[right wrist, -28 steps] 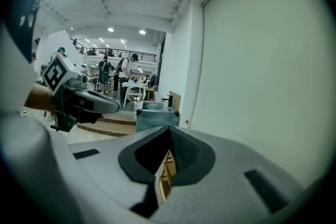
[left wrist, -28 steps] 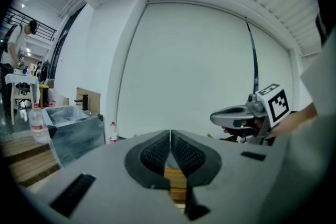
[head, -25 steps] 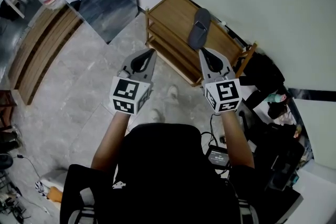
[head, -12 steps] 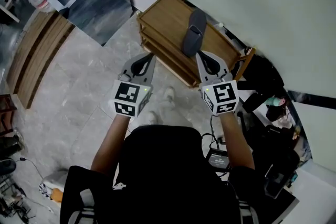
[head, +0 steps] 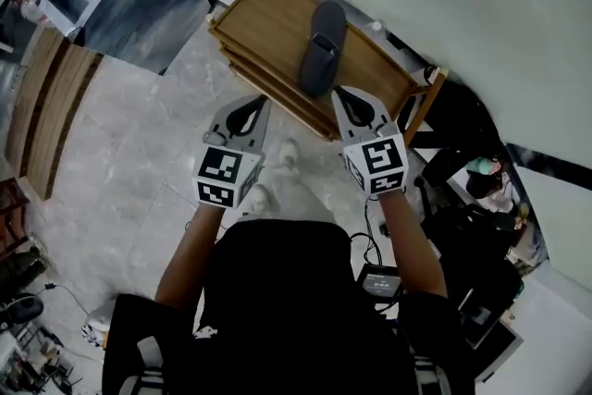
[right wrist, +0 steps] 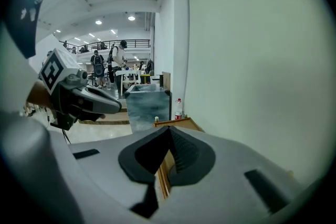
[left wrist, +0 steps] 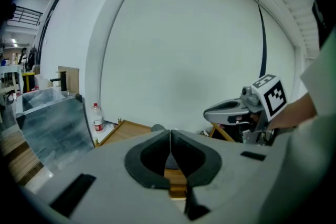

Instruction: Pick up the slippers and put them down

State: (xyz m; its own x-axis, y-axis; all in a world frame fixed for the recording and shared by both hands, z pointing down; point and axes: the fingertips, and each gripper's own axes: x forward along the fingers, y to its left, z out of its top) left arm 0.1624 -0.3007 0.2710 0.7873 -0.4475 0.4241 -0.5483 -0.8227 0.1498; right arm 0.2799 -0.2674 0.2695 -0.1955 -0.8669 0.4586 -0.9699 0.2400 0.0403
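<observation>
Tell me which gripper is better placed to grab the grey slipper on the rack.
Right, probably. The right gripper reaches close beside the near end of the grey slipper; the left gripper points at the front edge of the wooden rack, farther away. Both have shut jaws and must open first.

- Left gripper (head: 265, 100), right gripper (head: 339, 92): pale grey shells, each tapering to a point. A black teardrop-shaped liner surrounds the jaws.
- Pads (right wrist: 185, 153) on the right gripper are ribbed.
- 2 dark rectangular slots (left wrist: 73, 194) are sunk in each shell's top face.
- A marker cube sits at the rear of each: left cube (head: 227, 178), right cube (head: 379, 166). White faces, black square patterns.
- Person: black top (head: 287, 291) and loose short sleeves (head: 139, 356) with white stripes near the hem.
- Pale trousers (head: 291, 194), pale shoes (head: 289, 149).
</observation>
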